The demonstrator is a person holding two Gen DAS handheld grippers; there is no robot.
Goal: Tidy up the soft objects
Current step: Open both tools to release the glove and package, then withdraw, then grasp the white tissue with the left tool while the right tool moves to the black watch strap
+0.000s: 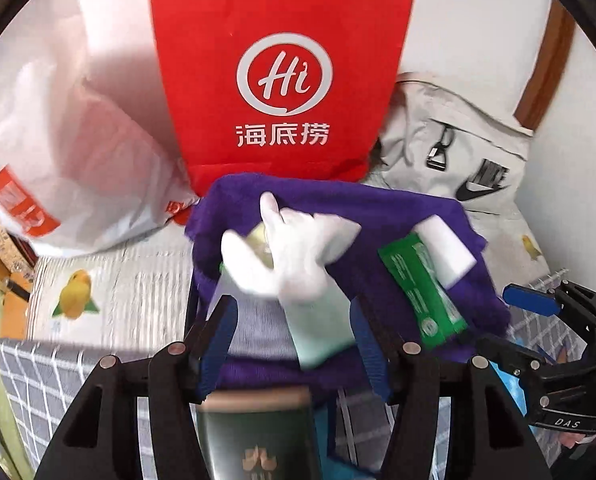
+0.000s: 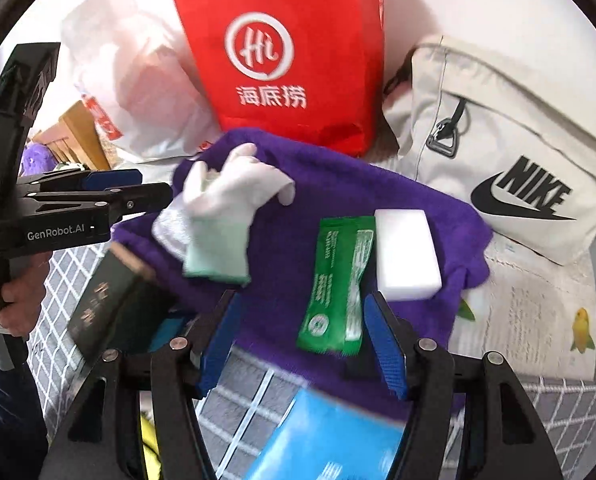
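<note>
A purple towel [image 1: 378, 216] [image 2: 338, 184] lies crumpled on the bed. On it rest a white glove [image 1: 298, 248] [image 2: 225, 196] with a pale green cuff, a green packet [image 1: 422, 292] [image 2: 334, 280] and a white sponge block [image 1: 446, 248] [image 2: 406, 252]. My left gripper [image 1: 291, 312] hangs open above the glove's cuff, its pads clear of it. My right gripper [image 2: 302, 304] is open above the green packet, touching nothing. A dark green booklet [image 1: 257, 432] [image 2: 109, 300] lies at the towel's near edge.
Behind the towel stand a red paper bag [image 1: 281, 80] [image 2: 289, 60], a white plastic bag [image 1: 77, 140] [image 2: 137, 80] and a beige Nike bag [image 1: 458, 152] [image 2: 498, 140]. A blue packet [image 2: 330, 440] lies under my right gripper. A person's hand [image 2: 17, 300] grips the left handle.
</note>
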